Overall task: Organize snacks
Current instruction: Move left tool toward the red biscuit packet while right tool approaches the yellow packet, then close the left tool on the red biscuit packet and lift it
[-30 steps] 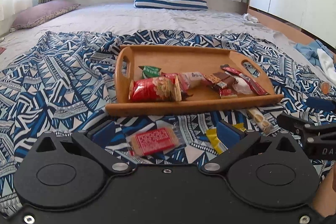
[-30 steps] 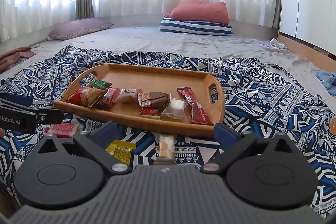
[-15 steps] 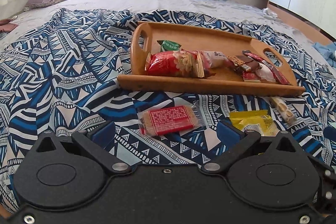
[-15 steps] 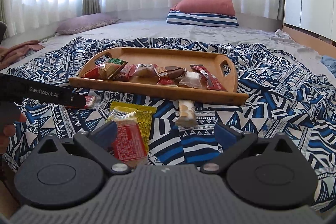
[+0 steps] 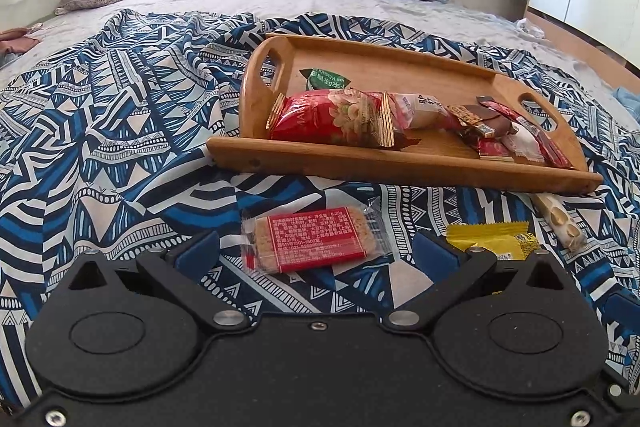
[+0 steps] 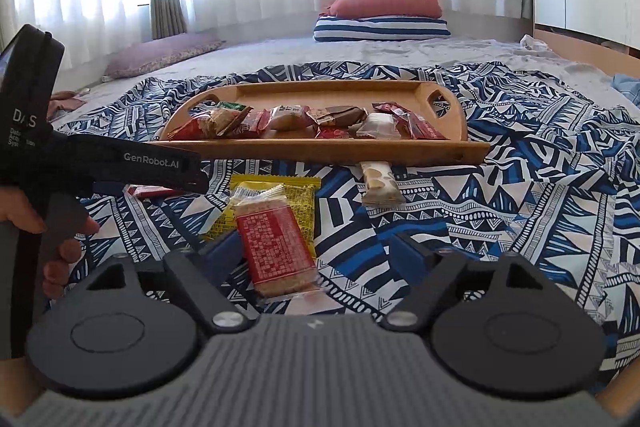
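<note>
Both grippers are lining up on loose snacks that lie on the patterned blue bedspread [image 5: 120,147], just off the near long edge of the wooden tray [image 5: 400,165], so the step in hand is judged to be the approach before a pick.

The left gripper [image 5: 316,251] has its jaws spread wide and holds nothing; the red-labelled cracker packet [image 5: 314,241] lies flat between its blue pads, apparently touching neither.

The right gripper [image 6: 316,255] is likewise wide open and empty, with a second cracker packet [image 6: 274,243] lying lengthwise between its fingers, partly on the yellow packet [image 6: 298,201] (a nougat bar [image 6: 378,181] pokes out from under the tray edge).

Next, each should settle lower, close across the packet's narrow width, then lift over the tray rim.
</note>
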{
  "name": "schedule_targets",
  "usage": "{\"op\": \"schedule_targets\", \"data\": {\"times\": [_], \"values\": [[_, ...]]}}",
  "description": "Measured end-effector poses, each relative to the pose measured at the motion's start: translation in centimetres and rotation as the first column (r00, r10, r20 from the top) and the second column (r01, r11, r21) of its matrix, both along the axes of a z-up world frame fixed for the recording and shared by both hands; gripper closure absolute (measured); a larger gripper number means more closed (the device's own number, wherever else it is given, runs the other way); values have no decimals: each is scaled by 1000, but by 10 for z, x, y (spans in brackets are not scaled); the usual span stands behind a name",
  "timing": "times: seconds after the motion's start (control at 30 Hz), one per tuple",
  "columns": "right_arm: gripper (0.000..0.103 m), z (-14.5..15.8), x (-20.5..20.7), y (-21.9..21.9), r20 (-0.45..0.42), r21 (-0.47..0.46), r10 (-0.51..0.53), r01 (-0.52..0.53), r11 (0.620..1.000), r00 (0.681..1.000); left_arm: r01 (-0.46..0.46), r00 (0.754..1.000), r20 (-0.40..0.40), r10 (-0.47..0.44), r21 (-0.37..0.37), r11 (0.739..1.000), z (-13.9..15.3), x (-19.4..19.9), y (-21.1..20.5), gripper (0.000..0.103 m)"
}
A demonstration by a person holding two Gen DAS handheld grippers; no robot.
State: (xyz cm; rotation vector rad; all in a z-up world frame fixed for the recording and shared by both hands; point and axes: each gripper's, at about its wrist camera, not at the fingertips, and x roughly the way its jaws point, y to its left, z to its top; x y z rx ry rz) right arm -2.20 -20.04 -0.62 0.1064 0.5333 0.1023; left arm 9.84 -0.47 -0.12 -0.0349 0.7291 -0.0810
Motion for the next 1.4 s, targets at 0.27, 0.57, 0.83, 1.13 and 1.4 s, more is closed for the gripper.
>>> {"op": "schedule_targets", "data": {"times": [0.27,0.57,0.83,1.13,1.4], "values": [[22,-4,4,9,-4,-8,13,-13,1000,1000,9,1000,-4,-9,41,999,-5,4,-5,1],[32,-7,7,14,-9,-4,22,-22,1000,1000,20,1000,-2,-20,57,998,-8,3,-7,2],[33,-8,7,15,-10,-11,21,-21,1000,1000,17,1000,0,-17,55,998,-9,3,-6,2],[36,-8,7,16,-9,-11,17,-17,1000,1000,20,999,27,-21,51,999,-5,-3,-3,19],[53,-5,8,16,-12,-30,21,-22,999,1000,23,999,31,-24,39,999,2,-9,7,38]]}}
